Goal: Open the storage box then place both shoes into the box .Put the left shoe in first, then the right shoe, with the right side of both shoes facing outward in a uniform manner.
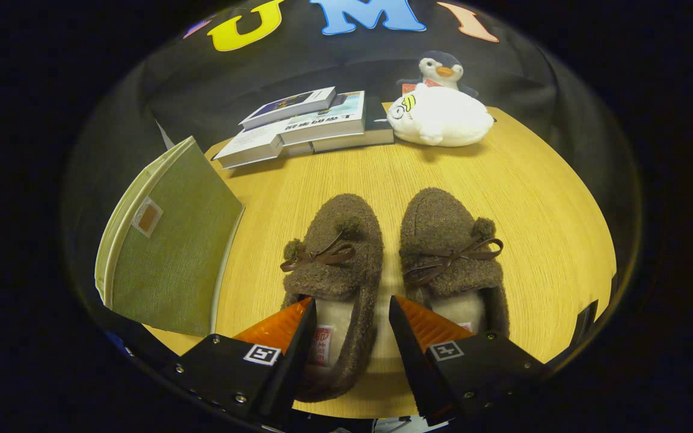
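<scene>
Two brown fuzzy slippers with bows lie side by side on the wooden table (533, 198), toes pointing away from me. My gripper (351, 300) hovers over their heel ends, open. One finger hangs above the opening of the left shoe (337, 252); the other sits at the inner edge of the right shoe (449, 246). The left shoe's inner side wall and the gap between the shoes lie between the fingers, and neither finger presses on it. The green fabric storage box (169, 264) stands to the left of the left shoe, its flap with a small tab shut.
A stack of books (307, 123) lies at the far side of the table. To its right rest a white plush seal (443, 117) and, behind it, a penguin toy (441, 69). Bare table stretches right of the right shoe.
</scene>
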Action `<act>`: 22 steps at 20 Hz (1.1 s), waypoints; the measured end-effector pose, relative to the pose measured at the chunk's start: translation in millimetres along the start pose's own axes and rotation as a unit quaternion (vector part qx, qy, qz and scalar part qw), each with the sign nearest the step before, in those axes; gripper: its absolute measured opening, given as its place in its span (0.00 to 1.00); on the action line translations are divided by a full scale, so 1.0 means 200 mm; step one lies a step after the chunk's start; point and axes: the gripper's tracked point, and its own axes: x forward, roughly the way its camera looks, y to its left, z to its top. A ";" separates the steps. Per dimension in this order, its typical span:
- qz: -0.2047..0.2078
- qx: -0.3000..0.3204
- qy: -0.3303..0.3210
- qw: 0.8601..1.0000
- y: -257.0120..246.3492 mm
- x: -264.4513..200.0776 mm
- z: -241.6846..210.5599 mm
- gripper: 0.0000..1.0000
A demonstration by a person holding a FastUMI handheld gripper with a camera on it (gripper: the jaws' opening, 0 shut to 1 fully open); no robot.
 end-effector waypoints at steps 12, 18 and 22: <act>0.009 0.120 0.033 0.992 -0.05 0.03 -0.01 0.01; 0.050 0.179 0.030 0.982 0.01 -0.09 0.05 0.01; 0.082 0.205 0.007 0.975 0.12 -0.23 0.21 0.01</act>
